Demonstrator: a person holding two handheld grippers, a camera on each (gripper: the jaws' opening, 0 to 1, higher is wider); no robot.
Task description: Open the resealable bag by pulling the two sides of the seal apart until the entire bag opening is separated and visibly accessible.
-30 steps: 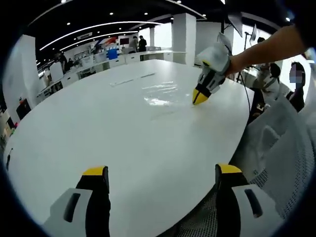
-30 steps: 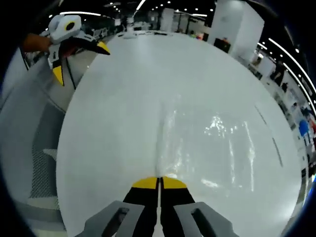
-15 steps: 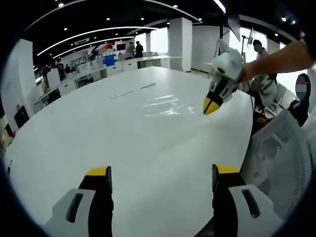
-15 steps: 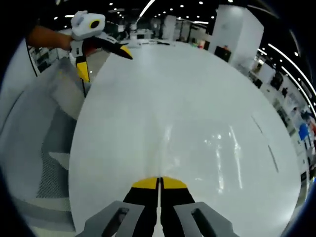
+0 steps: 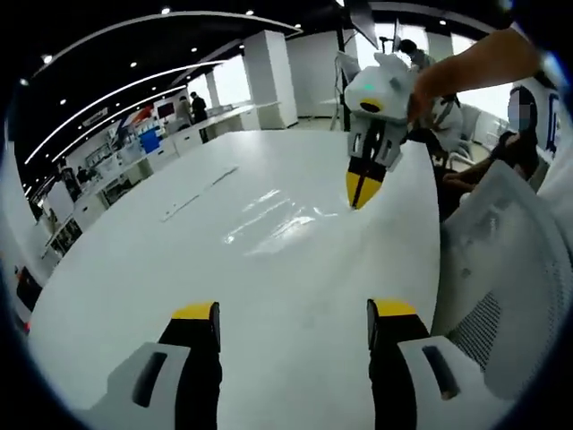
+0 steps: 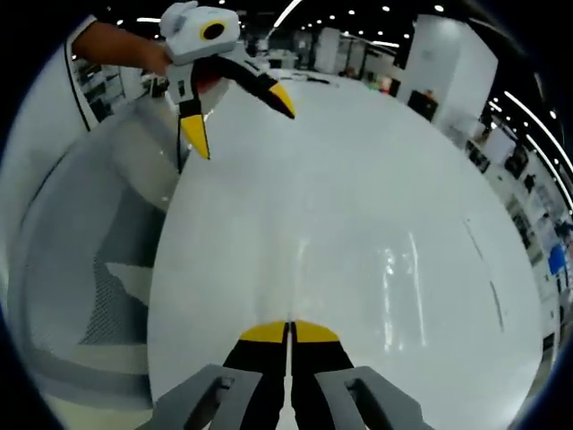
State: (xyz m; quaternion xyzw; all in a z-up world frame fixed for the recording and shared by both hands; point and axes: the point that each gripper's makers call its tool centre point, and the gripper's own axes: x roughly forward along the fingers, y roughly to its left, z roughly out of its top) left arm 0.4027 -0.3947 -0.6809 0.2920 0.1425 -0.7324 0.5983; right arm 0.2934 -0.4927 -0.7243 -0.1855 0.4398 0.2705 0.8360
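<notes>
In the left gripper view, the left gripper hangs over the near part of a large white table with its two yellow-tipped fingers spread wide and nothing between them. Ahead of those fingers, and a little toward the right one, the clear resealable bag lies flat on the tabletop, visible mostly as glossy streaks and creases. At the bag's far right edge the right gripper points down, its yellow tips pressed together and apparently pinching the plastic there, though the film is too transparent to be sure of the contact. A person's hand holds that gripper from the right. A white mesh chair stands beyond the right finger, off the table's edge.

In the right gripper view, the right gripper shows its fingers closed flat against each other. The resealable bag extends forward from those tips as a faint sheen across the table. Far ahead and to the left of the fingers, the left gripper hovers by the table's edge with its fingers wide apart and empty, held by a hand. The chair sits to the left of the fingers.
</notes>
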